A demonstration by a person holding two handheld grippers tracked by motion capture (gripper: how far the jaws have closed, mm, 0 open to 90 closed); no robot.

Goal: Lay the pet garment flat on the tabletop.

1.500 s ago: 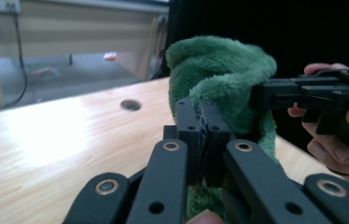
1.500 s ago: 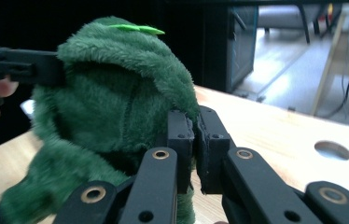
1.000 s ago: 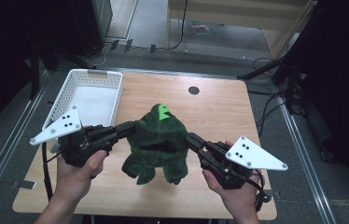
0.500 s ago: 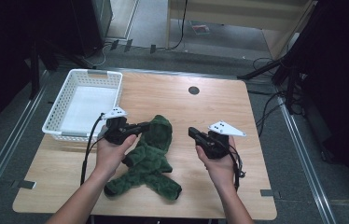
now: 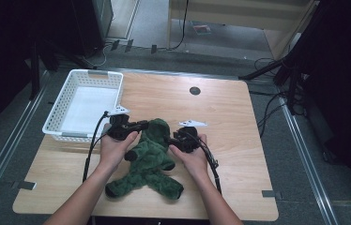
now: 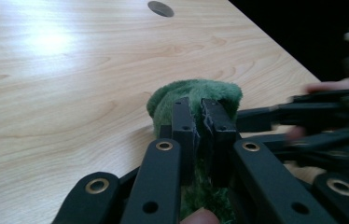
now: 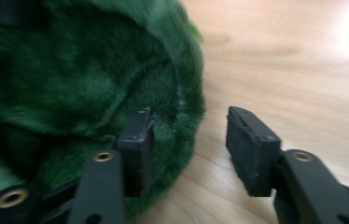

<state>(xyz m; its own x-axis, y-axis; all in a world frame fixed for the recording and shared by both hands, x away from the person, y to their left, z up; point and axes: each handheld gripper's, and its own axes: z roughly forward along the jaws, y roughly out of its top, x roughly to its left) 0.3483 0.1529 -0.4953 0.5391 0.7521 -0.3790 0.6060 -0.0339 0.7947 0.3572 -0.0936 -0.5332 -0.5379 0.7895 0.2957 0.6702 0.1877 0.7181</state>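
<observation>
The green plush toy [image 5: 148,157] is laid on the tabletop [image 5: 239,117] right of the white basket [image 5: 82,103], long axis head-away. Its head is pinched by the left tongs [image 5: 141,124]. The right tongs [image 5: 170,140] are held open against its side.

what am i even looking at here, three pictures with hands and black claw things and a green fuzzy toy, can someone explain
No robot here: a person holds a pair of hand-held tongs in each hand. The high view looks down on a wooden table. On it lie a green plush toy and, at the far left, a white basket. The left tongs and the right tongs meet the toy from either side.

The other two pictures come from cameras riding on the tongs, looking along their black jaws. In the left gripper view, the left tongs are shut on a fold of the toy. In the right gripper view, the right tongs are open, one jaw pressed into the plush, the other over bare table.
</observation>
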